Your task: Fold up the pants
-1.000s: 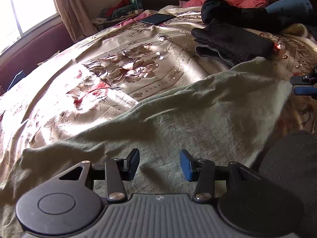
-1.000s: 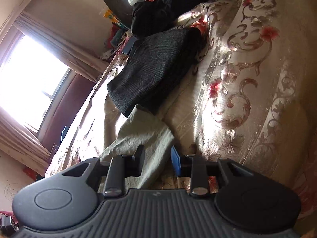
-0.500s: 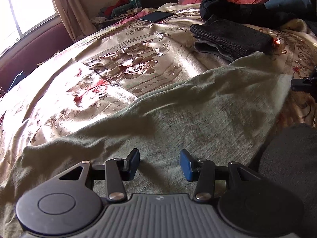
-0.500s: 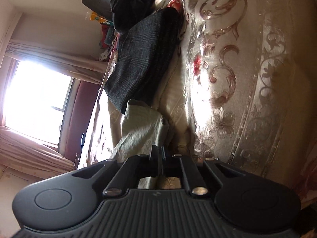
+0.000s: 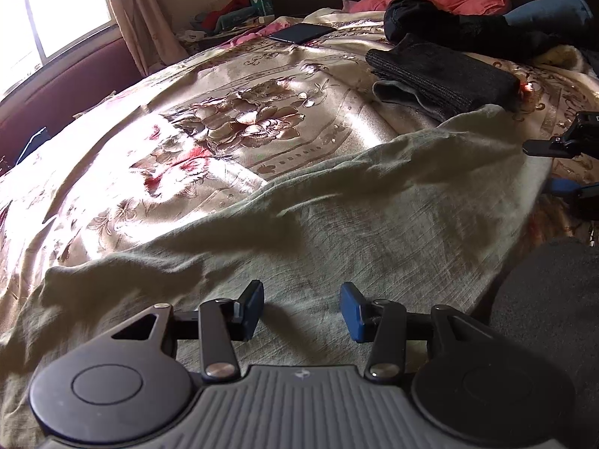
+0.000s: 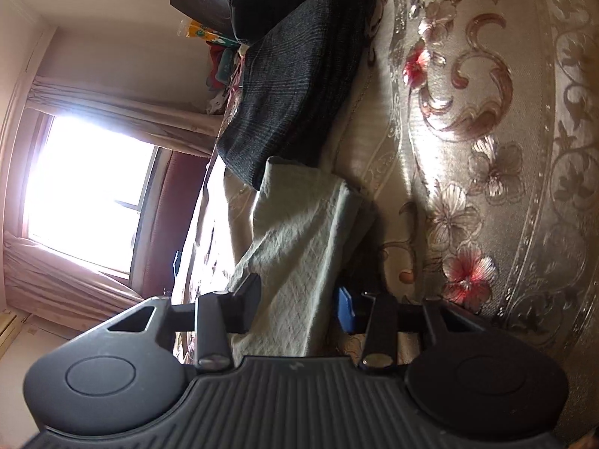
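Here the wrinkled pale-green cloth pants (image 5: pixel 337 224) lie spread on the floral satin bed (image 5: pixel 232 131); the left gripper (image 5: pixel 301 308) hovers half-open, empty, while the right gripper (image 6: pixel 299 305) is opening around their edge.

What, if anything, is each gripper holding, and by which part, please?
Nothing. The left gripper stands open above the pants; the right gripper is opening with their edge between its jaws.

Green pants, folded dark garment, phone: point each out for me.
Green pants (image 5: pixel 374 232), left wrist view, middle of the spread fabric.
Folded dark garment (image 5: pixel 445 75), left wrist view, top layer.
Phone (image 5: pixel 301 32), left wrist view, dark face.
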`<state>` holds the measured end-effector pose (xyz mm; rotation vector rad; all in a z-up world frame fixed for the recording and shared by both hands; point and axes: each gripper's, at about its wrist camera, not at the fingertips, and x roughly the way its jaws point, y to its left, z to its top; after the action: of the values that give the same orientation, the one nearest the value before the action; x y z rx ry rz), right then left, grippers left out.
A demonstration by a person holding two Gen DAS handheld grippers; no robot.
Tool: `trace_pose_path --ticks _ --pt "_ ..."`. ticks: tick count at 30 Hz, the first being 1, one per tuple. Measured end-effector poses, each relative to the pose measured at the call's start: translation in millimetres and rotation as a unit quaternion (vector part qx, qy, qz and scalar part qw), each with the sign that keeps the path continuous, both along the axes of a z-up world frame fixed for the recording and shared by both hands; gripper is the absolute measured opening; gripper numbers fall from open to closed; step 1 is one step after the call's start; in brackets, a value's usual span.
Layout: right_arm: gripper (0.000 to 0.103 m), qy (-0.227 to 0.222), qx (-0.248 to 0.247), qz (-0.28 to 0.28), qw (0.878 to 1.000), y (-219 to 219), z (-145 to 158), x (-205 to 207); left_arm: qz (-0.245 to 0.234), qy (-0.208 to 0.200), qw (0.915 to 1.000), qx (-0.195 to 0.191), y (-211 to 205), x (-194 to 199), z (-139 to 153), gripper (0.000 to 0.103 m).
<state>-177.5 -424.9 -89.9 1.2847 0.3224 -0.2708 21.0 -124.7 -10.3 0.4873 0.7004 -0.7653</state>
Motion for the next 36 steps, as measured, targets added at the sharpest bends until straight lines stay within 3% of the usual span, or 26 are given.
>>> trace_pose_path --ticks 5,8,12,15,17,20,22,23,28,31,34,36 --pt "0.029 -0.024 0.006 -0.017 1.000 -3.8 -8.5 11.4 0.001 0.002 1.0000 -0.006 1.9 1.5 -0.9 0.057" --pt "0.012 -0.031 0.016 -0.028 0.999 -8.0 -15.6 28.0 0.003 0.004 0.9999 -0.009 2.3 2.5 -2.3 0.057" --pt "0.003 -0.027 0.030 -0.027 0.999 -10.3 -18.6 41.6 0.006 0.005 0.9999 -0.011 3.7 3.1 -2.6 0.057" --pt "0.003 -0.078 0.063 -0.053 0.993 -19.7 -2.8 29.4 0.005 0.002 1.0000 -0.008 2.9 3.7 -1.0 0.058" --pt "0.003 -0.111 0.027 -0.063 0.991 -25.8 22.6 17.4 0.002 -0.004 0.9999 -0.017 2.8 2.4 4.5 0.058" --pt "0.003 -0.072 -0.039 -0.062 0.995 -30.4 41.6 13.3 0.000 0.000 0.9996 -0.030 1.3 4.2 5.6 0.059" --pt "0.003 -0.002 -0.020 -0.054 0.998 -35.4 24.5 19.9 0.001 0.007 0.9999 -0.012 -3.0 7.7 -4.7 0.059" --pt "0.003 0.011 -0.006 -0.052 0.999 -35.3 17.2 19.6 0.003 0.008 0.9999 -0.010 -2.8 8.4 -9.8 0.060" --pt "0.009 -0.004 0.009 -0.049 0.999 -27.6 7.2 16.8 -0.005 0.005 0.9993 -0.036 12.1 8.4 -1.8 0.060" --pt "0.009 0.022 0.018 -0.033 0.999 -26.6 -3.9 32.2 0.007 0.003 0.9990 -0.045 16.0 19.5 -2.0 0.059" --pt "0.009 0.051 -0.017 -0.031 0.998 -21.9 6.3 38.1 0.017 0.005 0.9970 -0.076 18.2 32.4 2.7 0.060" --pt "0.009 0.067 -0.041 -0.050 0.996 -24.5 16.3 30.8 0.025 -0.006 0.9975 -0.066 13.0 43.1 -1.6 0.059"
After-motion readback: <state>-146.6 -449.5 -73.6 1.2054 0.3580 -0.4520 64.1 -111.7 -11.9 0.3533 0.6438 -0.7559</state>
